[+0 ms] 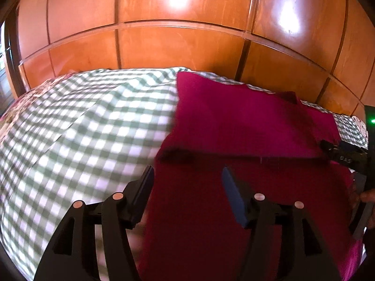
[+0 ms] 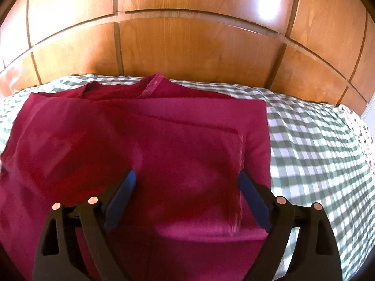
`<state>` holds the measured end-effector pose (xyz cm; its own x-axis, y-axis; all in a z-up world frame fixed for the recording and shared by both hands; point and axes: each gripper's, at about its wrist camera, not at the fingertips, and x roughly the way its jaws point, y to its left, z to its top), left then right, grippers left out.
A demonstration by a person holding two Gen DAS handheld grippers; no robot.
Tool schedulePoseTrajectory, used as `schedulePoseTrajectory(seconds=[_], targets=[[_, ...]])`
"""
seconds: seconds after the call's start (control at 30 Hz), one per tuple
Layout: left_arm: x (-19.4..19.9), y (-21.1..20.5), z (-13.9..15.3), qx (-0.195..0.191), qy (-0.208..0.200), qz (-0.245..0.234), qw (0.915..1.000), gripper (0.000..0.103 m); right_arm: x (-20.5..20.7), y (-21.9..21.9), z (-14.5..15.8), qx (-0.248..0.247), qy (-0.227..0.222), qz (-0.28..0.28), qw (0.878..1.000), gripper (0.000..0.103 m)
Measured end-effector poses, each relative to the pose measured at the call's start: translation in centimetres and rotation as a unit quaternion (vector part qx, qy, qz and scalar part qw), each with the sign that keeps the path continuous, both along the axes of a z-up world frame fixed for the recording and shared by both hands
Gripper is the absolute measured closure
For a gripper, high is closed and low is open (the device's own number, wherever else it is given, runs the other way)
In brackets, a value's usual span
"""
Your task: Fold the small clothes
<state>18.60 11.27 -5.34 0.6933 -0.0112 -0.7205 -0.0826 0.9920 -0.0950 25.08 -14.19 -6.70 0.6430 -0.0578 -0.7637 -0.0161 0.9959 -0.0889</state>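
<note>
A magenta garment [image 1: 246, 121] lies partly folded on the green-and-white checked bedsheet [image 1: 82, 140]. In the right wrist view the garment [image 2: 117, 140] fills the middle, its neckline at the far end and a folded flap with a frayed edge on the right. My left gripper [image 1: 187, 172] hovers open over the garment's left edge, with nothing pinched between its pads. My right gripper [image 2: 187, 175] stands wide open above the near right part of the cloth, gripping nothing. The right gripper [image 1: 339, 154] also shows at the right edge of the left wrist view, with a hand behind it.
Glossy wooden panels [image 2: 187, 46] rise right behind the bed's far edge. The checked bedsheet [image 2: 316, 152] extends bare to the right of the garment and widely to its left. A floral fabric [image 2: 365, 135] shows at the far right edge.
</note>
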Motion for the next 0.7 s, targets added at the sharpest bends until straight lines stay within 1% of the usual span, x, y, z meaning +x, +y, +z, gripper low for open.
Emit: schedulePoseTrajectory(seconds=[0.1,0.2,0.27,0.37,0.4,0.43,0.47,0.5,0.53,0.57,0.6,0.63,0.7], targets=[[-2.4,1.6,-0.2,-0.003,0.002,0.006,1.0,0.042,-2.0,-1.0,0.6,0.003,0.007,0.004,1.0,0.015],[-4.2,3.1,-0.5,-0.013,0.014,0.004,0.9998,0.042,-4.4,-3.1,0.9,0.009,0.024,-0.006,1.0,0.015],[-6.1,4.3,-0.9,-0.019,0.023,0.003,0.9995,0.042,-5.8,-4.3,0.8,0.013,0.036,-0.01,0.999,0.015],[-8.5,5.4,-1.8,-0.036,0.044,-0.008,0.9983,0.043,-8.9,-6.4,0.7,0.037,0.064,-0.008,0.997,0.015],[-9.5,5.8,-2.1,-0.045,0.054,-0.014,0.9974,0.043,-10.3,-7.1,0.6,0.053,0.077,-0.003,0.996,0.016],[-10.3,6.0,-2.4,-0.054,0.063,-0.02,0.9964,0.044,-11.5,-7.6,0.5,0.068,0.086,0.002,0.994,0.017],[-10.9,6.0,-2.7,-0.06,0.068,-0.024,0.9956,0.048,-12.8,-7.9,0.5,0.081,0.094,0.005,0.992,0.022],[-11.7,6.1,-2.8,-0.065,0.073,-0.029,0.9948,0.049,-14.4,-8.2,0.3,0.092,0.106,0.01,0.99,0.027],[-12.8,6.0,-2.9,-0.067,0.075,-0.035,0.9944,0.049,-16.1,-8.2,0.0,0.097,0.117,0.014,0.988,0.03],[-13.7,5.8,-2.9,-0.069,0.076,-0.041,0.9939,0.052,-17.1,-8.1,-0.2,0.1,0.122,0.017,0.987,0.034],[-14.7,5.7,-2.9,-0.074,0.081,-0.052,0.9927,0.054,-19.0,-8.0,-0.3,0.107,0.129,0.021,0.986,0.036],[-15.2,5.5,-3.0,-0.08,0.085,-0.059,0.9915,0.058,-19.9,-7.9,-0.3,0.11,0.133,0.024,0.985,0.037],[-16.4,5.0,-3.1,-0.095,0.096,-0.079,0.9877,0.062,-22.5,-7.9,-0.1,0.122,0.143,0.027,0.982,0.046]])
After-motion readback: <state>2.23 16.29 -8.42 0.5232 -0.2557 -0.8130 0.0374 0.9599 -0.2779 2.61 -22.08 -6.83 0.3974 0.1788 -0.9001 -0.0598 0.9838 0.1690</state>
